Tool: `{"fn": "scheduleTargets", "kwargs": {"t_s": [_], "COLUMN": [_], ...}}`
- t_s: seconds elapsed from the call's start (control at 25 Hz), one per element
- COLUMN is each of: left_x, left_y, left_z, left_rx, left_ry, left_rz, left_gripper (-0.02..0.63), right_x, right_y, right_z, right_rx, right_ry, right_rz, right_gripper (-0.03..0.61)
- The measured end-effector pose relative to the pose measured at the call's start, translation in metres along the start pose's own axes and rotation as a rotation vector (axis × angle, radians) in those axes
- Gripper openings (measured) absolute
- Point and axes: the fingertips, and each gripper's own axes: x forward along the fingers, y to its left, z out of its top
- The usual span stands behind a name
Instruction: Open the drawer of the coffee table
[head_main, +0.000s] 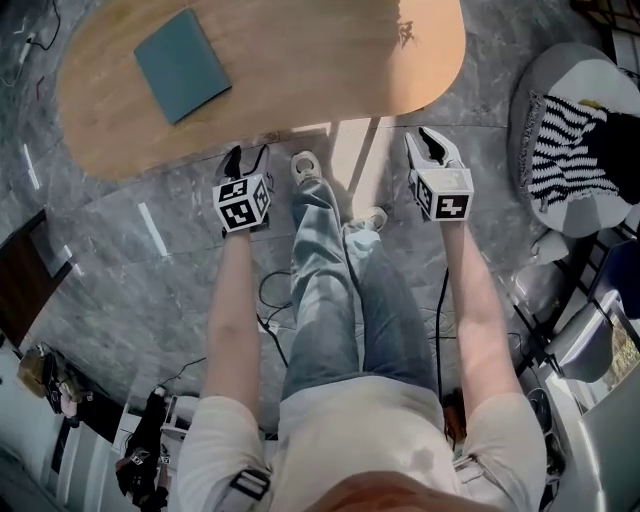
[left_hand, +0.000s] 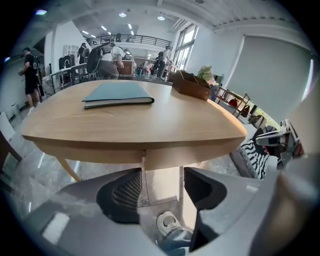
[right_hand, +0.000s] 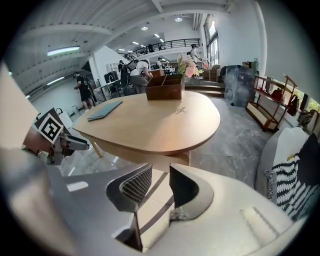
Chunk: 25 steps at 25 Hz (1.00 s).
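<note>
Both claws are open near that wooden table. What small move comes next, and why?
Probably ease the left gripper forward to the seam under the table edge, perhaps the drawer's; it and the right gripper stand open, empty, short of it.

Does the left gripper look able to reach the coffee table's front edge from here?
Likely yes: the left gripper is open and empty, pointed straight at the coffee table's front edge, and nothing stands between them; the shoe sits lower.

Coffee table (head_main: 300, 70), far edge beyond the head view's top border; distant people (left_hand: 106, 59) tiny, indistinct
</note>
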Motion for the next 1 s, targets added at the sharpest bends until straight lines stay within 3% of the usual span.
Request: {"fn": "scheduleTargets", "kwargs": {"t_s": [0.2,0.56,1.0], "left_x": [0.019,0.043,0.059], "left_y": [0.003,0.002,0.004], "left_z": [-0.001,0.007,0.017], "left_rx": [0.074,0.080,0.081], "left_ry": [-0.007,-0.010,-0.024], "left_rz": [0.000,-0.006,-0.006], "left_gripper": [0.327,0.425,0.431], "right_x": [0.024,0.058,0.090], "right_y": [-0.008,-0.025,-0.030], "right_z": [-0.020,-0.024,-0.013], "right_rx": [-0.028,-0.094,-0.133], "right_ry": [0.059,0.086,0.078], "right_rz": [0.013,-0.021,0.005], "right_gripper": [0.161,0.290,0.336]}}
